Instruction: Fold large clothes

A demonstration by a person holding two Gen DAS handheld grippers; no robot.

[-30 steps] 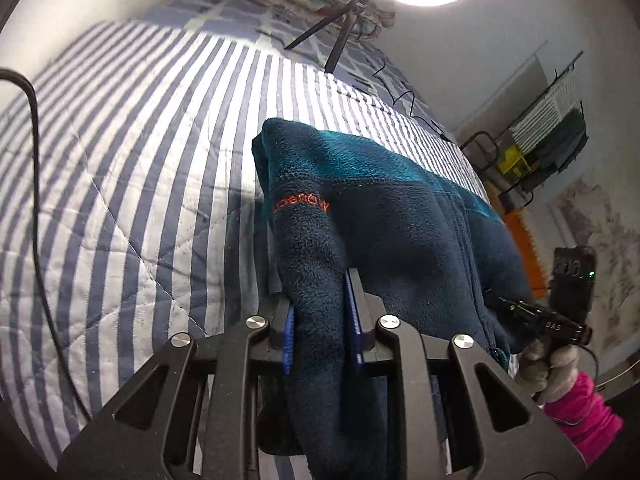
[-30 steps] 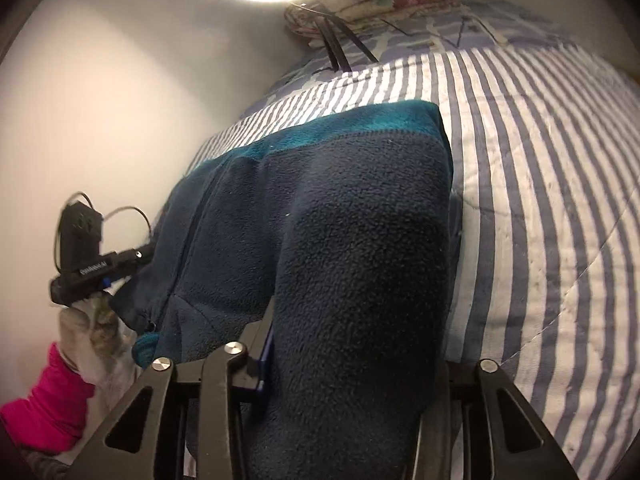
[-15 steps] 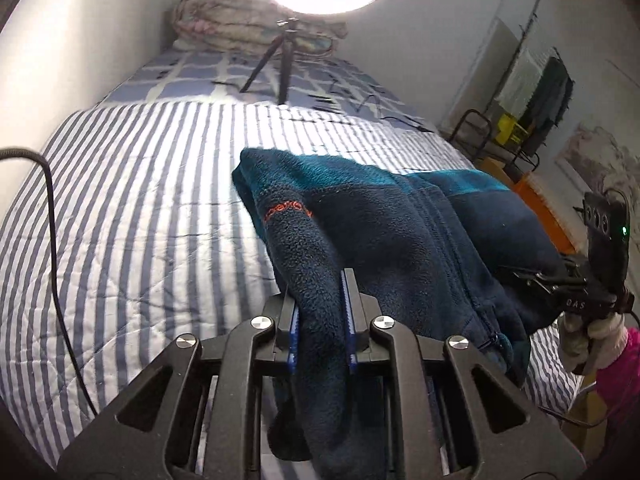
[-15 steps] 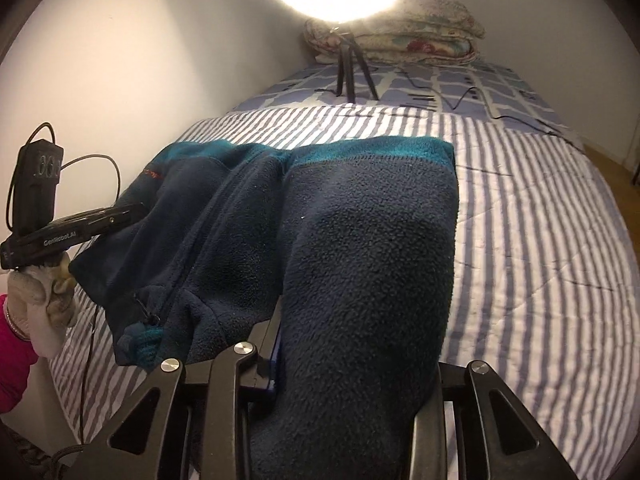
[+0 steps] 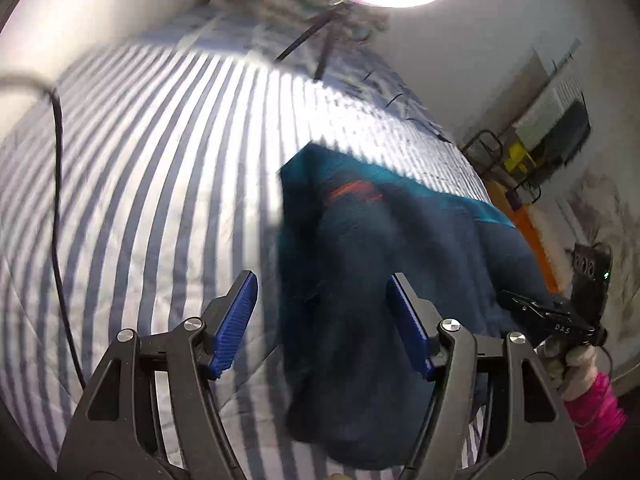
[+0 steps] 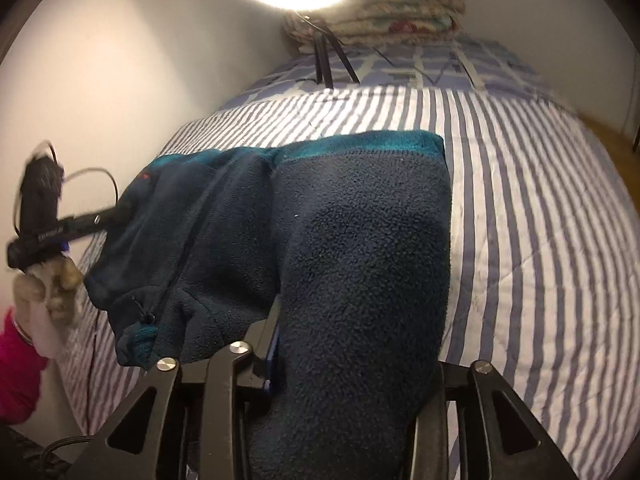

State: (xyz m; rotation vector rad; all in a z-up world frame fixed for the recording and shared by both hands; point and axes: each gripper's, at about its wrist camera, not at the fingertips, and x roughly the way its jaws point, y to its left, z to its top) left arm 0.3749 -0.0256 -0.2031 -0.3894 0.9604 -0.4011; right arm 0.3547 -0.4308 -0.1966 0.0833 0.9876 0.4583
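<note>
A dark navy fleece jacket (image 5: 400, 264) with a teal band and a small red logo lies on the striped bed (image 5: 160, 184). My left gripper (image 5: 324, 320) is open, its blue pads spread to either side of a blurred fleece fold that hangs loose between them. My right gripper (image 6: 356, 344) is shut on a thick fold of the fleece jacket (image 6: 360, 248); the fold drapes over the jaws and hides the right finger. The other gripper shows at the edge of each view, in a gloved hand.
A ring light on a black tripod (image 6: 328, 60) stands at the head of the bed by a folded floral quilt (image 6: 392, 12). A black cable (image 5: 58, 208) runs along the bed's left side. A wall lies left; a clothes rack (image 5: 560, 128) stands right.
My left gripper has opened and let go of the fleece fold it held. The right gripper keeps its hold. Both views have swung a little.
</note>
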